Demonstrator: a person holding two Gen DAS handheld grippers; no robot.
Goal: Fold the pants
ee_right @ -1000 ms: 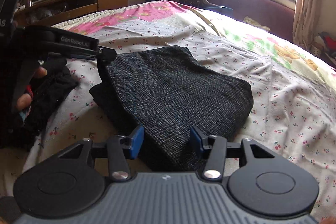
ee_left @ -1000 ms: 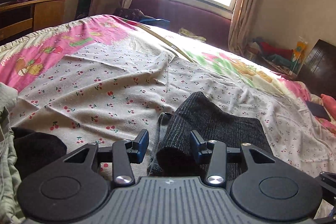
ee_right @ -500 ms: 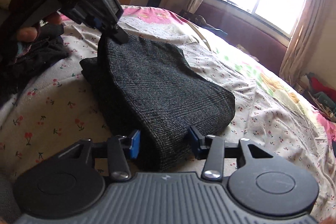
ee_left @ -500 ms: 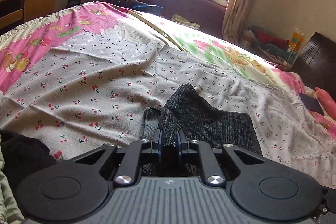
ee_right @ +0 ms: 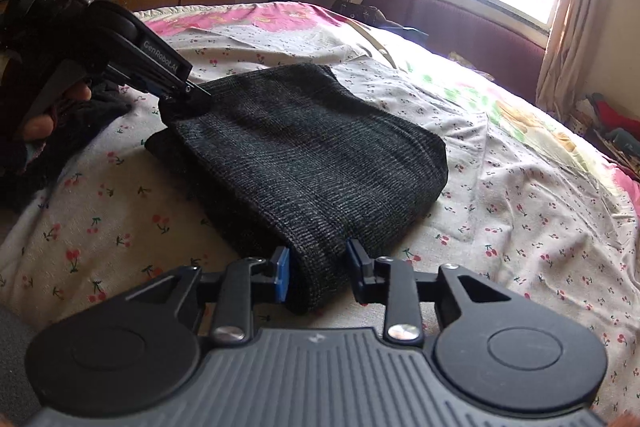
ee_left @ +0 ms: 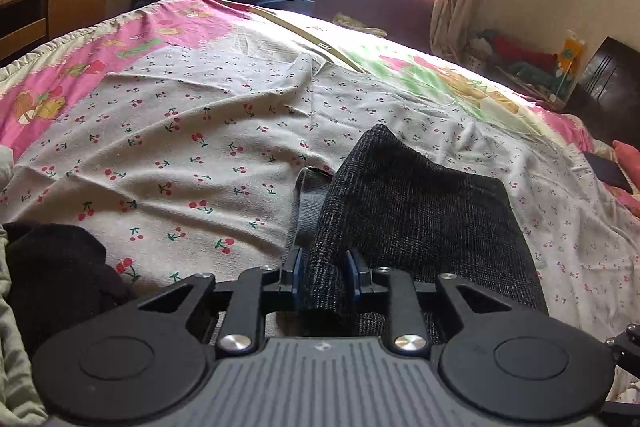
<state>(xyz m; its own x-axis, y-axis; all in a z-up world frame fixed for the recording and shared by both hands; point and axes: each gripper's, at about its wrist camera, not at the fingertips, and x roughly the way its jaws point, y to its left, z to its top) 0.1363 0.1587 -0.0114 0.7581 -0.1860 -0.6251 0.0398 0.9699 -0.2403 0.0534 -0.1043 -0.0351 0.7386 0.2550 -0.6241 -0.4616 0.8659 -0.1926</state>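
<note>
The dark grey knitted pants (ee_left: 420, 211) lie folded on the cherry-print bedsheet (ee_left: 180, 147). My left gripper (ee_left: 324, 267) has a bunched edge of the pants filling the gap between its blue pads; its jaws are opening slightly while the pads stay on the cloth. In the right wrist view the pants (ee_right: 304, 147) stretch away across the bed, with the left gripper (ee_right: 188, 97) pinching their far left corner. My right gripper (ee_right: 318, 267) is shut on the near rolled fold, which fills the space between its pads.
A heap of black clothing (ee_left: 52, 275) lies at the bed's left edge, near the person's fingers (ee_right: 40, 123). A wooden cabinet (ee_left: 60, 3) stands beyond the bed on the left. A dark flat object (ee_left: 606, 173) lies at the right edge, and clutter fills the far right corner.
Both grippers' jaws have closed from wide open onto the pants. The left one pinched the edge tightly, then widened a little. The right one moved slightly nearer the fold.
</note>
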